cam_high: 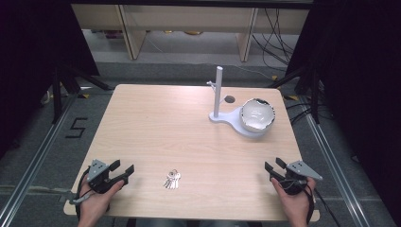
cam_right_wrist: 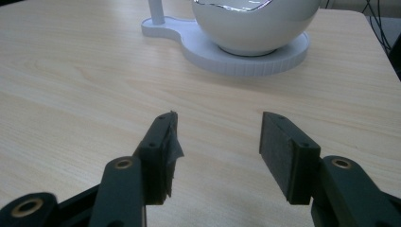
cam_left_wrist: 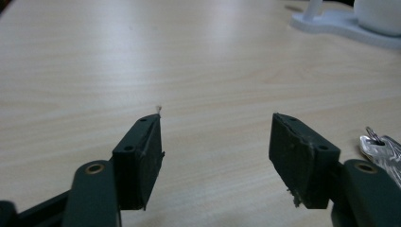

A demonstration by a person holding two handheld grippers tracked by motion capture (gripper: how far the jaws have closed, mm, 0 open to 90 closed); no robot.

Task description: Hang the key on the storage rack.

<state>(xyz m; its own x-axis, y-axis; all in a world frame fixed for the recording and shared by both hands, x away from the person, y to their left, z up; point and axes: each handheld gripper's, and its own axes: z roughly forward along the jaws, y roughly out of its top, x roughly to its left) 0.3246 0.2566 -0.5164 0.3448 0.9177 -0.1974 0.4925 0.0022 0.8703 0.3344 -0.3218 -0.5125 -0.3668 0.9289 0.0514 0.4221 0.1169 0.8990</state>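
Bunch of keys (cam_high: 172, 179) lies flat on the pale wood table (cam_high: 156, 127), lower centre of the high view, near the front edge. Nothing touching it. In the left gripper view the keys (cam_left_wrist: 385, 153) show at the right edge, just beside the right-hand jaw.

Left gripper (cam_high: 124, 171) sits at lower left of the high view, held in the person's left hand (cam_high: 94, 201), near the table's front left corner. Jaws apart, nothing between them; bare wood shows in the gap in its own view (cam_left_wrist: 215, 142).

Right gripper (cam_high: 273, 166) at lower right of the high view, in the right hand (cam_high: 295, 201), near the front right corner. Jaws apart too, empty gap over the table (cam_right_wrist: 217, 137).

The 2 grippers are well apart, keys between them, nearer the left one.

Upper right of the table: white stand (cam_high: 236, 124) with a flat base and 1 upright post (cam_high: 218, 92). White bowl (cam_high: 257, 114) rests on the round end of that base. From the right gripper view, the bowl (cam_right_wrist: 255, 23) sits at top centre.
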